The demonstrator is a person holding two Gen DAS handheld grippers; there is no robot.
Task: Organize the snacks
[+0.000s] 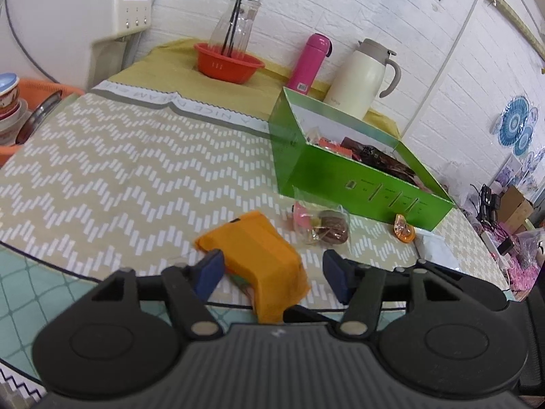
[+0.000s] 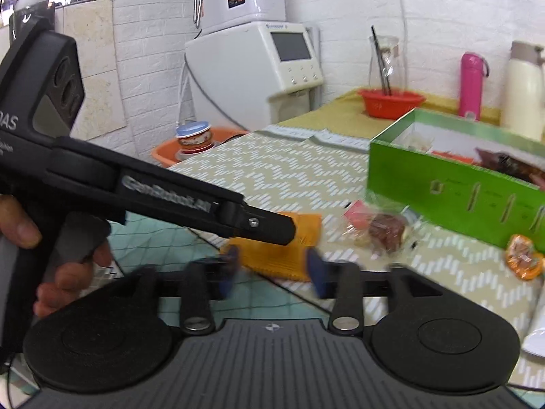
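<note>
An orange snack packet (image 1: 259, 255) lies at the table's near edge, between the blue pads of my left gripper (image 1: 272, 276). The left pad sits against the packet's edge and the right pad stands clear of it, so the jaws are open. In the right wrist view, the left gripper (image 2: 289, 231) hovers over the same packet (image 2: 306, 235), held by a person's hand (image 2: 20, 225). My right gripper (image 2: 272, 271) is open and empty, its fingers blurred, just short of the packet. A clear bag with a chocolate snack (image 1: 323, 228) and a small orange-wrapped sweet (image 1: 404, 230) lie before the green box (image 1: 357, 177).
The green box (image 2: 442, 184) holds several snacks. Behind it stand a pink bottle (image 1: 308, 63), a white jug (image 1: 361, 78) and a red bowl (image 1: 228, 63) with a glass carafe. An orange basin of bowls (image 2: 201, 143) sits off the table's left. A white wrapper (image 1: 439, 248) lies right.
</note>
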